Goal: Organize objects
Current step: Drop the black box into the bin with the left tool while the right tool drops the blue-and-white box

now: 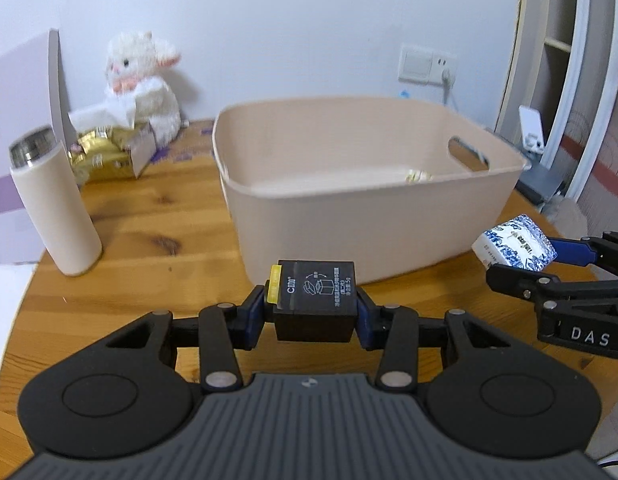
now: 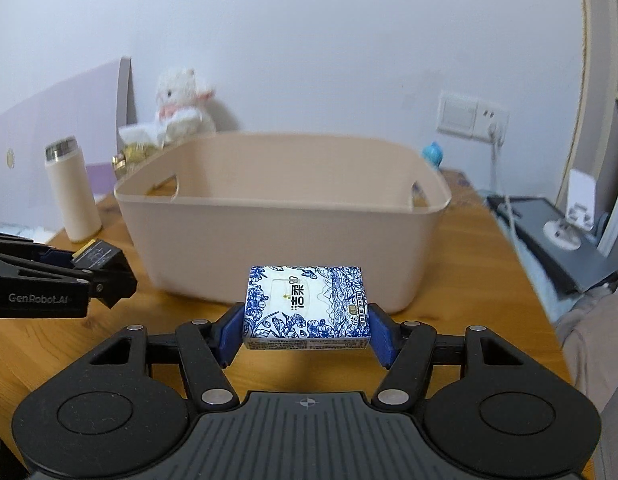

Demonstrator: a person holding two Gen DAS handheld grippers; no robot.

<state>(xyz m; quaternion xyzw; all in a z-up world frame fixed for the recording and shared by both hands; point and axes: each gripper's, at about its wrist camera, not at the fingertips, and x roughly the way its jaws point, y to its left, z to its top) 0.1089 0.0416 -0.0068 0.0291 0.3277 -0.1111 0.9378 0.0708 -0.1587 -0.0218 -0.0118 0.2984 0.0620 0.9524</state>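
**Both grippers loaded in front of the bin**

Clamped between the left gripper's (image 1: 315,312) blue pads sits a small black box (image 1: 315,300) (yellow tab on its left edge). Beside it, the right gripper (image 2: 307,330) squeezes a blue-and-white tissue pack (image 2: 307,302). Both hang above the wooden table (image 1: 149,240), just short of the beige storage bin (image 2: 285,232).

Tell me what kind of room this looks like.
Probably a bedroom or another room in a home. A stuffed toy sits against the wall on a wooden table, beside a drinking flask and a beige storage bin, with a household wall switch and socket behind.
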